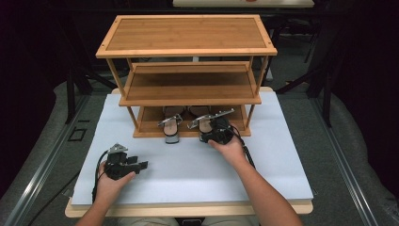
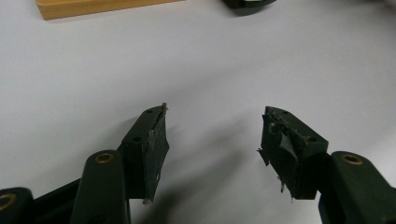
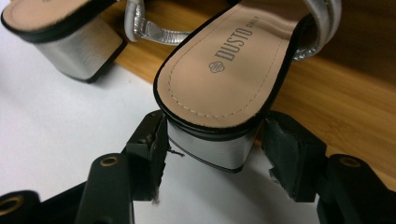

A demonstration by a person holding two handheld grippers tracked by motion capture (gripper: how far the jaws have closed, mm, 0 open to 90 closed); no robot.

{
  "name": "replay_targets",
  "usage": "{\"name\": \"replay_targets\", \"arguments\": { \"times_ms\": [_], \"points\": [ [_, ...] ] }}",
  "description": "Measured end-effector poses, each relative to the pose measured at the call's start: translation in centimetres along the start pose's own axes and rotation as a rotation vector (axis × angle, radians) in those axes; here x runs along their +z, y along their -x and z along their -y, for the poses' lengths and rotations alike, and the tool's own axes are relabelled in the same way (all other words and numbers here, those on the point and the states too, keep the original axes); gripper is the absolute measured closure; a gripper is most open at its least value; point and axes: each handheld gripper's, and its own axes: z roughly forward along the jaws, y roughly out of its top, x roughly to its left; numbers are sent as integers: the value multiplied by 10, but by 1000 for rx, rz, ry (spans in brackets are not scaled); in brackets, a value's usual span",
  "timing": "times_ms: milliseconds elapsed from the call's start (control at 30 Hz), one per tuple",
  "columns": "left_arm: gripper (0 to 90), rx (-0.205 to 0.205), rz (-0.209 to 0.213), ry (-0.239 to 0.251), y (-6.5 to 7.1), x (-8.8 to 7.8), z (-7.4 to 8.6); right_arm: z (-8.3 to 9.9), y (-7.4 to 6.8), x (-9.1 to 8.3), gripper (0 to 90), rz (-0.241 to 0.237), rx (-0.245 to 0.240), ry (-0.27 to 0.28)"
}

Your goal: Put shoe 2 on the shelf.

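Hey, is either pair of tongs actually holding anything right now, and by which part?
Possibly. The right tongs straddle the silver block heel of the right sandal; whether the pads press cannot be told. The left tongs are open and hold nothing.

Soft overhead light falls on the pale surface [image 1: 188, 165], while the surroundings in the high view sink into dark. Both gripper views look sharp nearby, with faint shadows under the jaws and mild sheen on the silver heel [image 3: 210, 149].
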Motion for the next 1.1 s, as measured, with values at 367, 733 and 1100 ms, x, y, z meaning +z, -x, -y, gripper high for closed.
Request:
{"name": "replay_targets", "arguments": {
  "times_ms": [367, 733, 1100],
  "points": [
    [430, 35, 6, -11, 6, 9, -9, -1, -3, 7, 410, -66, 36, -1],
    [539, 58, 5, -17, 8, 13, -25, 3, -3, -10, 412, -37, 6, 29],
    [775, 74, -40, -4, 9, 24, -55, 11, 8, -28, 632, 23, 21, 50]
  ]
}}
